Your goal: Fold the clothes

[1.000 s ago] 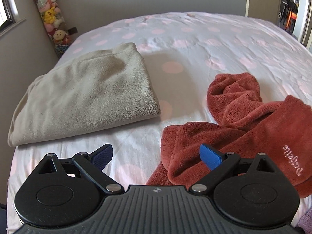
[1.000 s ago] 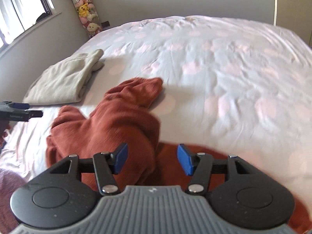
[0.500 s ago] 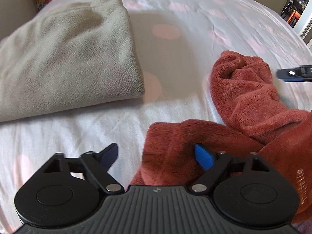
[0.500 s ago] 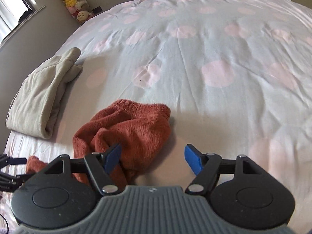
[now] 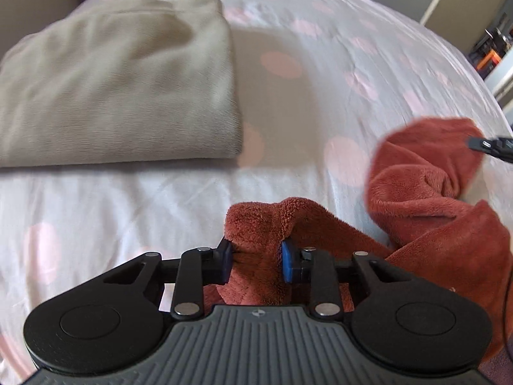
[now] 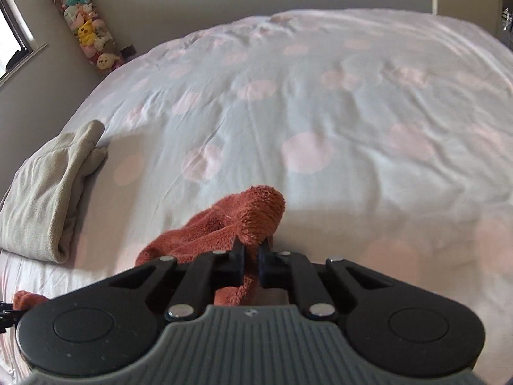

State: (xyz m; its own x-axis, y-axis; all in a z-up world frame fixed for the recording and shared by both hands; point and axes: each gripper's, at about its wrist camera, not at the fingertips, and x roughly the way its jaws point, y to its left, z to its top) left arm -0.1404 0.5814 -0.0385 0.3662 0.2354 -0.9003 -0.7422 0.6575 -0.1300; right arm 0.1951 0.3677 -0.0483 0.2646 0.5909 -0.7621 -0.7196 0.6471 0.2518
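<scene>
A rust-red fleece garment (image 5: 426,199) lies crumpled on the bed at the lower right of the left wrist view. My left gripper (image 5: 255,261) is shut on a bunched edge of it close to the camera. In the right wrist view the same red garment (image 6: 243,218) rises in a fuzzy lump, and my right gripper (image 6: 252,261) is shut tight on a fold of it. The right gripper's tip (image 5: 487,146) shows at the right edge of the left wrist view, at the garment's far end.
A folded beige fleece (image 5: 118,86) lies on the bed to the left, also visible as a beige fleece (image 6: 48,192). The white bedspread with pink dots (image 6: 320,112) stretches ahead. A hanging column of plush toys (image 6: 86,32) stands in the far left corner.
Both grippers were open and have shut on the red garment. The left one moved forward and down onto the near edge; the right one pinched the far end.
</scene>
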